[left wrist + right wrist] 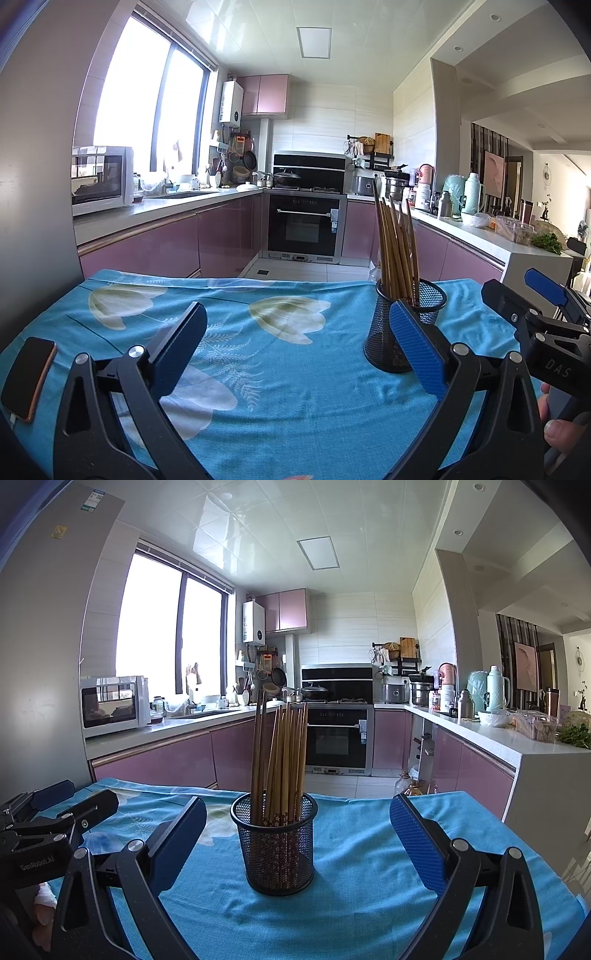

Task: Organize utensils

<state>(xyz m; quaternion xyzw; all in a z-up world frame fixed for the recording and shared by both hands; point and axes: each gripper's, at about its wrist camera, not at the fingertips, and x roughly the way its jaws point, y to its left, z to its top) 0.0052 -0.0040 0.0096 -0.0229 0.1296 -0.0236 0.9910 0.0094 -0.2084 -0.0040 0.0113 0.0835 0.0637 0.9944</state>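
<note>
The worktop (369,849) wears a blue cloth (295,387) printed with pale flowers, and a kitchen with pink cabinets lies beyond its far edge. On the cloth stands a black mesh cup (275,849), upright, holding a bundle of wooden chopsticks (282,760) that lean slightly apart at their tops. The right tongs (297,843) are spread wide and hold nothing; the cup sits between the 2 blue pads without touching either. The left tongs (295,350) are likewise wide open and empty, with the cup (402,325) just behind their right pad. In the left wrist view a phone (29,378) lies flat at the cloth's left edge, well apart from the cup.
</note>
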